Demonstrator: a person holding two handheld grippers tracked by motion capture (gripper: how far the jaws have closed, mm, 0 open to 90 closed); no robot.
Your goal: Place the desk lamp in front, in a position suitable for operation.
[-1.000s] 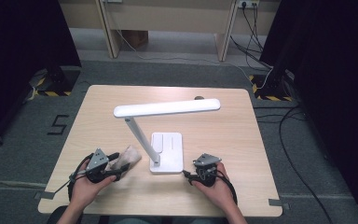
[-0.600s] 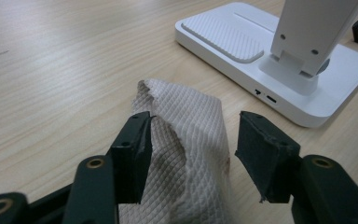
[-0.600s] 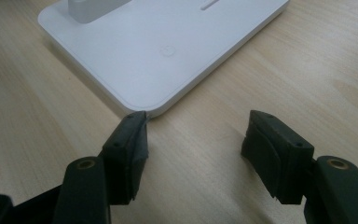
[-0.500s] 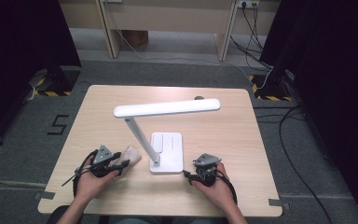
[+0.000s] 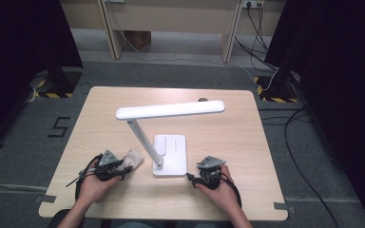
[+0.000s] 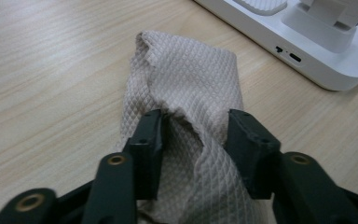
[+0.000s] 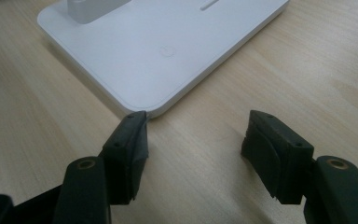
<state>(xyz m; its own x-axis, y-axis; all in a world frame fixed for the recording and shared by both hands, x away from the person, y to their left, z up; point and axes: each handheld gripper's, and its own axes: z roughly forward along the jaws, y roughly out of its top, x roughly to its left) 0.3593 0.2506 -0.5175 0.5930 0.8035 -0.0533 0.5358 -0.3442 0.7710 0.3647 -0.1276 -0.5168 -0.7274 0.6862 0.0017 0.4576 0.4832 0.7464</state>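
Observation:
A white desk lamp stands mid-table, its long head (image 5: pixel 171 110) on a slanted arm over a flat base (image 5: pixel 171 149). A beige quilted cloth (image 5: pixel 134 158) lies on the wood left of the base, bunched between the jaws of my left gripper (image 5: pixel 121 165). In the left gripper view the cloth (image 6: pixel 191 79) stretches ahead toward the base (image 6: pixel 317 51), and my left gripper (image 6: pixel 196 122) is shut on it. My right gripper (image 5: pixel 194 175) is open at the base's near right corner. In the right gripper view its left fingertip (image 7: pixel 133 128) touches the base's corner (image 7: pixel 168 51); right gripper (image 7: pixel 193 127) holds nothing.
The wooden table (image 5: pixel 247 137) has bare room behind and to both sides of the lamp. A small dark object (image 5: pixel 202 99) sits at the far edge behind the lamp head. Cables and dark stands (image 5: pixel 275 80) are on the floor beyond.
My left gripper has shifted slightly forward and right with the cloth, bringing it closer to the lamp base. The right gripper has stayed put.

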